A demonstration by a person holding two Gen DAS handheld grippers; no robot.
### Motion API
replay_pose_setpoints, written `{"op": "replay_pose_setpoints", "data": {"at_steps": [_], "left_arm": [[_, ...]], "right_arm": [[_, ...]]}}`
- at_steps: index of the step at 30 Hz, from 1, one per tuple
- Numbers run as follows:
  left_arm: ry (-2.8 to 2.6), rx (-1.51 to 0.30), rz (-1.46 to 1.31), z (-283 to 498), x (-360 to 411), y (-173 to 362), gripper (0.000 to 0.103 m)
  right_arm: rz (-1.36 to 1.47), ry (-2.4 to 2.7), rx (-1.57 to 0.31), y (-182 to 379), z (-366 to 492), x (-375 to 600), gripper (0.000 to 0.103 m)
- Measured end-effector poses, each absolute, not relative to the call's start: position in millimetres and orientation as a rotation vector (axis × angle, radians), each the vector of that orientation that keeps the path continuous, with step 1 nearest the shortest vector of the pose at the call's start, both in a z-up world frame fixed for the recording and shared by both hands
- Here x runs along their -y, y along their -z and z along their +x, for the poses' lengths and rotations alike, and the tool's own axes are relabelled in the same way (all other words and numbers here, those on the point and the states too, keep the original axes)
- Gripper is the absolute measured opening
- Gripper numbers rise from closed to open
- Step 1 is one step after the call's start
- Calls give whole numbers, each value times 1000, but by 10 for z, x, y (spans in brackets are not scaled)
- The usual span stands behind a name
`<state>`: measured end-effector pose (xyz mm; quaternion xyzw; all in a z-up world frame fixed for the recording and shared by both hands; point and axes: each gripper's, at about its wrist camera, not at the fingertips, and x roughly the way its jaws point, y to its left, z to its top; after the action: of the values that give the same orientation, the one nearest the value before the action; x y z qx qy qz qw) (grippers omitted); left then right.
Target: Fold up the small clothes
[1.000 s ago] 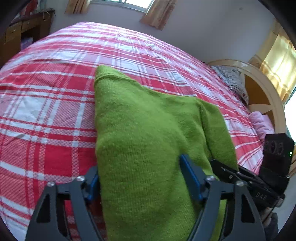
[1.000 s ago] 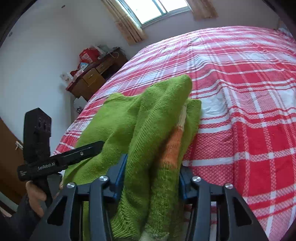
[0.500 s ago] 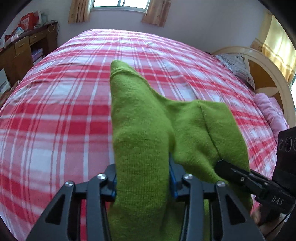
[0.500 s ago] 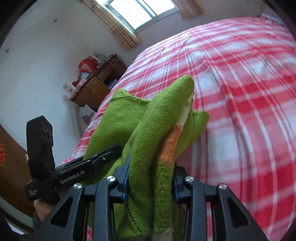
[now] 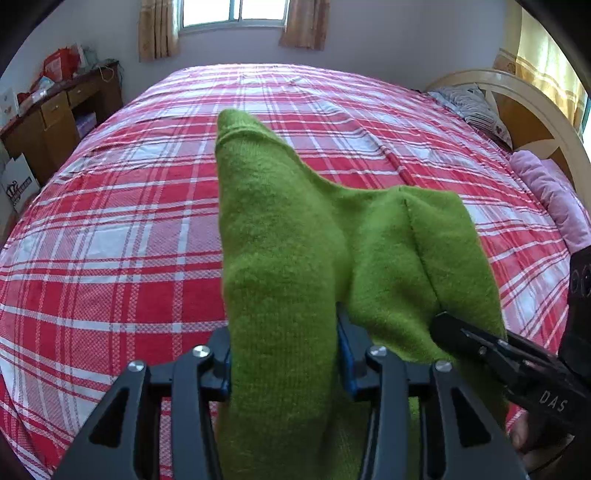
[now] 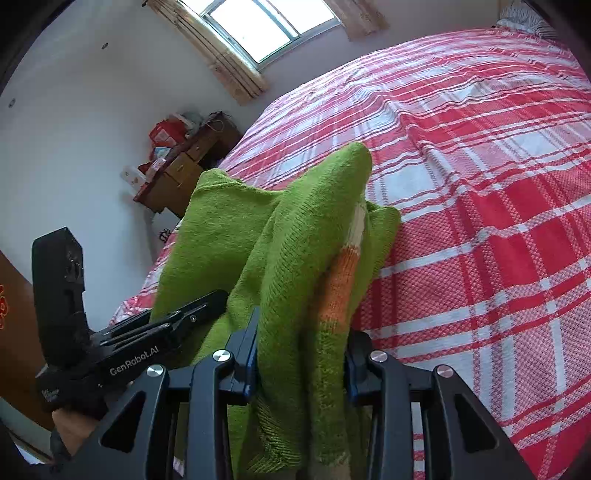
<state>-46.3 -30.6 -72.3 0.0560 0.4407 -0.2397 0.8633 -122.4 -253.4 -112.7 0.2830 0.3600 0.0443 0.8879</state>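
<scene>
A small green knit sweater (image 5: 295,251) with an orange and white stripe (image 6: 341,280) hangs bunched between both grippers, lifted above the red plaid bed (image 5: 110,258). My left gripper (image 5: 284,354) is shut on a fold of the green sweater. My right gripper (image 6: 301,354) is shut on another fold of it (image 6: 291,258). Each gripper shows in the other's view: the right one (image 5: 517,362) at lower right, the left one (image 6: 140,350) at lower left. The fingertips are hidden by the cloth.
A wooden desk with drawers and clutter (image 5: 55,110) stands left of the bed. A curved headboard (image 5: 517,110), a striped pillow (image 5: 472,107) and pink bedding (image 5: 554,199) lie at the right. A curtained window (image 5: 232,14) is on the far wall.
Both grippers closed tighter on the sweater and lifted it off the bed. The sweater went from lying spread to hanging bunched. The views tilted up toward the window.
</scene>
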Motion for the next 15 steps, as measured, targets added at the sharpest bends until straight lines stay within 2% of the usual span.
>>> {"op": "replay_pose_setpoints", "data": {"at_steps": [6, 8, 13, 15], "left_arm": [[485, -907, 130, -471, 323, 755, 56], [471, -916, 124, -451, 298, 764, 64], [479, -960, 89, -376, 270, 788, 69], [473, -959, 85, -377, 270, 796, 72]], "right_arm": [[572, -43, -745, 1198, -1210, 2513, 40], [565, -39, -766, 1184, -1191, 2523, 44], [635, -96, -846, 1182, -995, 2719, 52], [671, -101, -855, 1221, -937, 2798, 59]]}}
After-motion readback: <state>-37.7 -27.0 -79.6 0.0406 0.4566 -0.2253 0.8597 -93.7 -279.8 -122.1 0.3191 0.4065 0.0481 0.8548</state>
